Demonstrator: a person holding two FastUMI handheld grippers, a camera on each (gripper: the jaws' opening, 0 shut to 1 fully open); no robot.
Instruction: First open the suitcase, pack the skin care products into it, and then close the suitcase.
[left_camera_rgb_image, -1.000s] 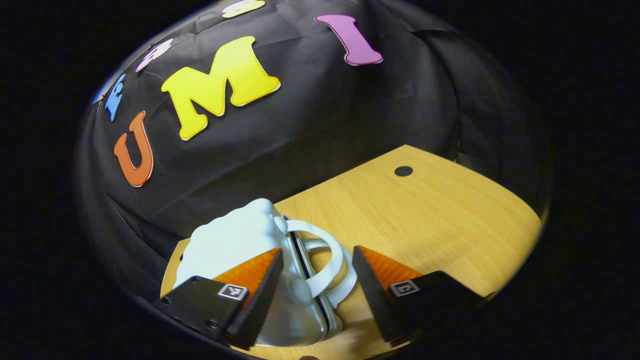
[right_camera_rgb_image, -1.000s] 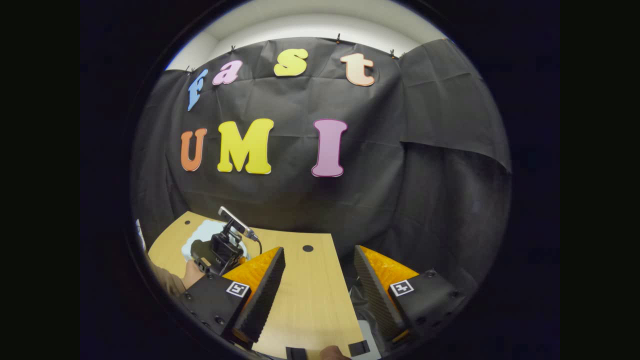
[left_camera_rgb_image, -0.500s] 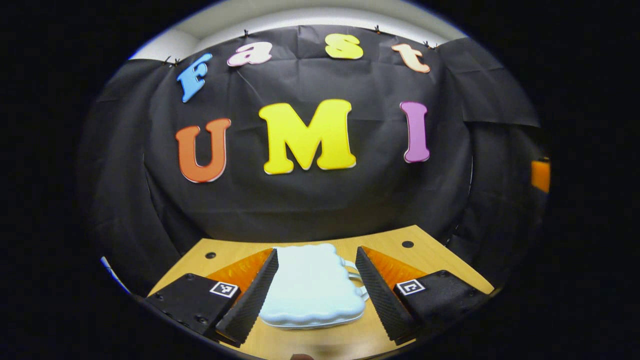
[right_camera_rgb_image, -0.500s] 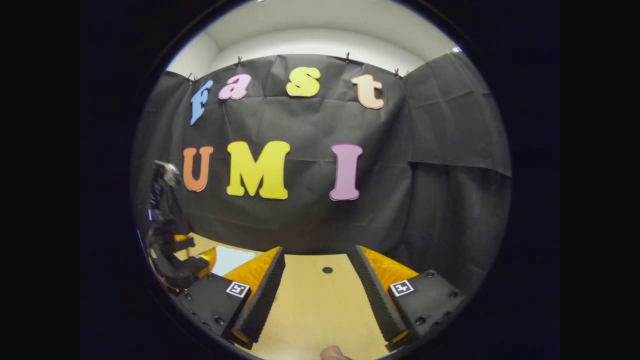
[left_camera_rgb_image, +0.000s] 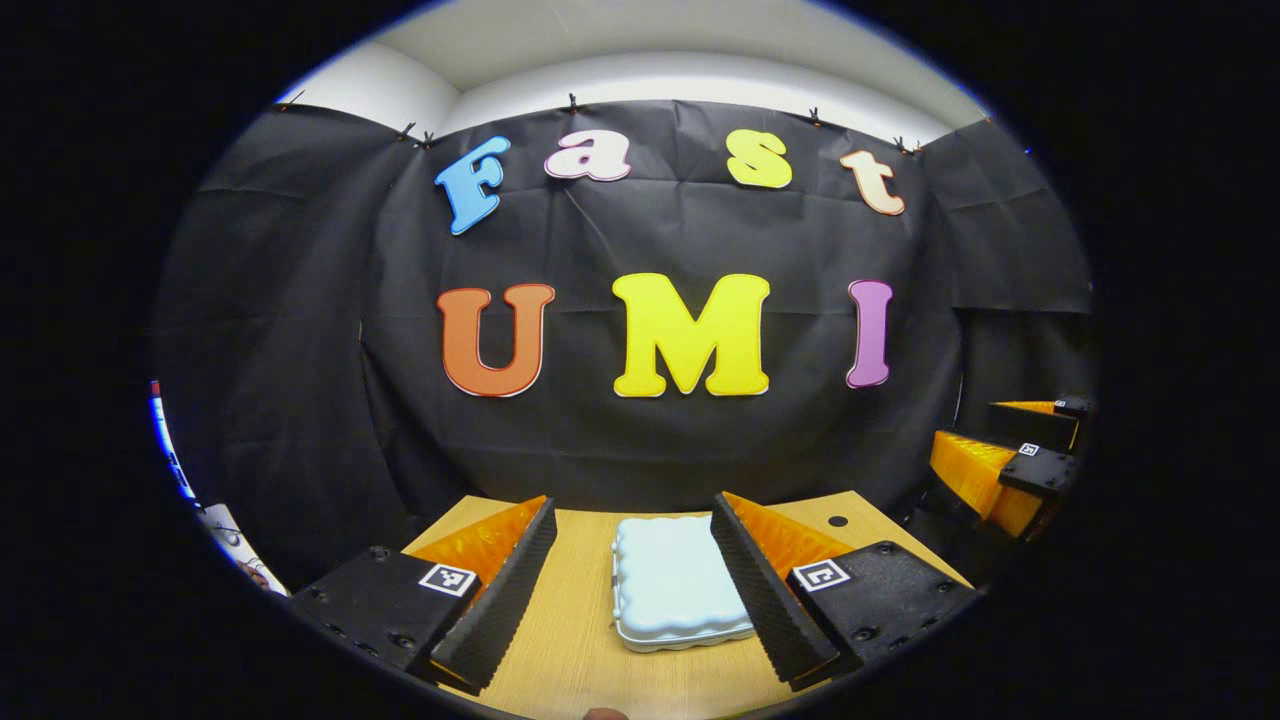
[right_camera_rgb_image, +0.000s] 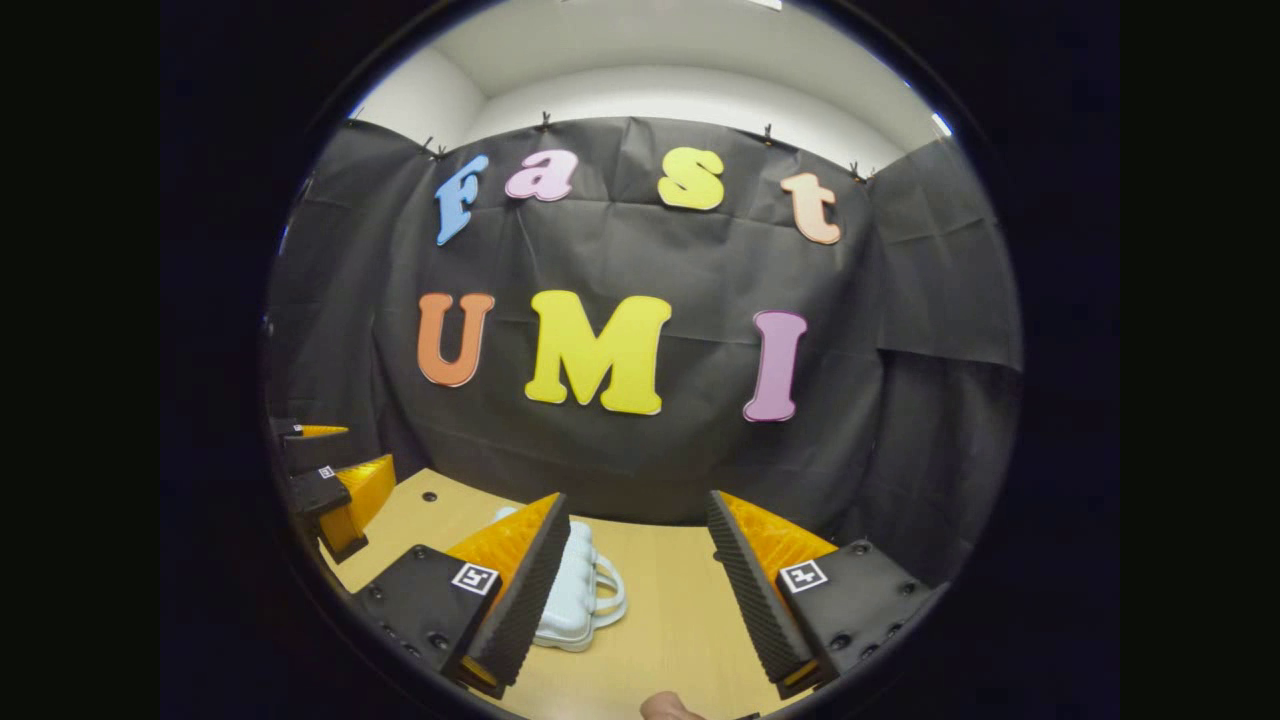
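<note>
A small pale-blue suitcase (left_camera_rgb_image: 678, 590) lies flat and closed on the wooden table (left_camera_rgb_image: 570, 640). In the left gripper view it sits ahead of my left gripper (left_camera_rgb_image: 632, 505), close to the right finger and apart from both. That gripper is open and holds nothing. In the right gripper view the suitcase (right_camera_rgb_image: 578, 590) is partly hidden behind one finger, its white handle (right_camera_rgb_image: 612, 592) pointing toward the middle. My right gripper (right_camera_rgb_image: 637, 500) is open and empty above the table (right_camera_rgb_image: 670, 610). Each view also catches the other gripper, at the right edge (left_camera_rgb_image: 1010, 455) and at the left edge (right_camera_rgb_image: 335, 480).
The black cloth wall stands just behind the table's far edge. A small dark hole (left_camera_rgb_image: 838, 521) marks the tabletop near its back right corner; in the right gripper view another hole (right_camera_rgb_image: 429, 496) lies at the left. A person's fingertip (right_camera_rgb_image: 665, 708) shows at the bottom edge.
My left gripper has drawn back and levelled out, so the suitcase has gone from close between the fingers to farther ahead. The right gripper view has swung left, bringing the suitcase into it.
</note>
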